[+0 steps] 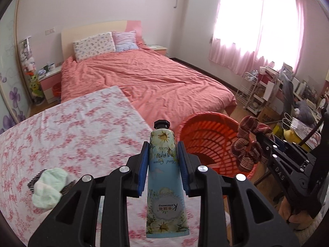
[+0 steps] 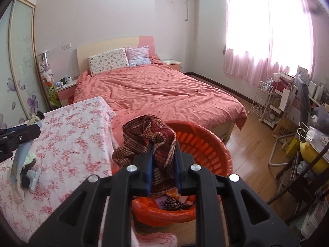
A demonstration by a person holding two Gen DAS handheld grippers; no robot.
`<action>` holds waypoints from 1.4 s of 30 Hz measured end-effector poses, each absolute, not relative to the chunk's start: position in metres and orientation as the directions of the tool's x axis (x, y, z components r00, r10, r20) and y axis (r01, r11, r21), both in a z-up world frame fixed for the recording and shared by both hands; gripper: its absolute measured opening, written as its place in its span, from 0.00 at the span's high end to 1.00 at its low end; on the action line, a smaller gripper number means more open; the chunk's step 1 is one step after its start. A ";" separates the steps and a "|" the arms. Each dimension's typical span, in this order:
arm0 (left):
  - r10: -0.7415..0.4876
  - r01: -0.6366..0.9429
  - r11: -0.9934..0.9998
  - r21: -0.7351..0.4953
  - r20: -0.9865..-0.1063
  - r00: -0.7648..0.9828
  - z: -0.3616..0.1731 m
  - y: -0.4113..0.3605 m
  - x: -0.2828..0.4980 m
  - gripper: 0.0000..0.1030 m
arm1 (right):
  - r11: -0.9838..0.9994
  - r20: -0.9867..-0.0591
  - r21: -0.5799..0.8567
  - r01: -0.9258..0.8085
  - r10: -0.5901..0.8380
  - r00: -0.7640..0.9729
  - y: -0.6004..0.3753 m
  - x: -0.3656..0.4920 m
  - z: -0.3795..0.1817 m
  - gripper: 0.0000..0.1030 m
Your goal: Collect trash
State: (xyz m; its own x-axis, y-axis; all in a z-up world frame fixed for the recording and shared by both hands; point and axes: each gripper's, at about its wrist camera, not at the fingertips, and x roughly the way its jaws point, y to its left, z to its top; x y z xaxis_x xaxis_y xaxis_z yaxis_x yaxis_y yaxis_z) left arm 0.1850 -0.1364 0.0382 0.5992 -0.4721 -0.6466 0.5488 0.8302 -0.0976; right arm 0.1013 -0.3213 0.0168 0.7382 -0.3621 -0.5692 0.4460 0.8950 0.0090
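The desk (image 1: 67,127) lies left of both jaws. The bin (image 2: 205,144) sits just beyond and below the right gripper (image 2: 163,164), whose jaws clamp a cloth (image 2: 148,135) over the bin's mouth, likely to drop it. The left gripper (image 1: 163,160) has its jaws clamped on a tube (image 1: 164,173), cap forward, bin just right.
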 end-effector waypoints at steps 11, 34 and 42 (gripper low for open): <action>-0.540 0.635 0.762 -0.125 -0.665 0.517 0.019 -0.202 0.176 0.73 | 0.882 -0.581 0.042 0.470 -0.361 0.729 -0.361 0.095 0.004 0.80; -0.442 0.545 0.833 -0.096 -0.707 0.552 0.000 -0.214 0.188 0.48 | 0.884 -0.582 0.105 0.455 -0.317 0.749 -0.389 0.111 -0.013 0.37; -0.389 0.480 0.874 -0.070 -0.692 0.608 0.016 -0.165 0.185 0.46 | 0.899 -0.585 0.075 0.431 -0.310 0.749 -0.356 0.108 -0.004 0.29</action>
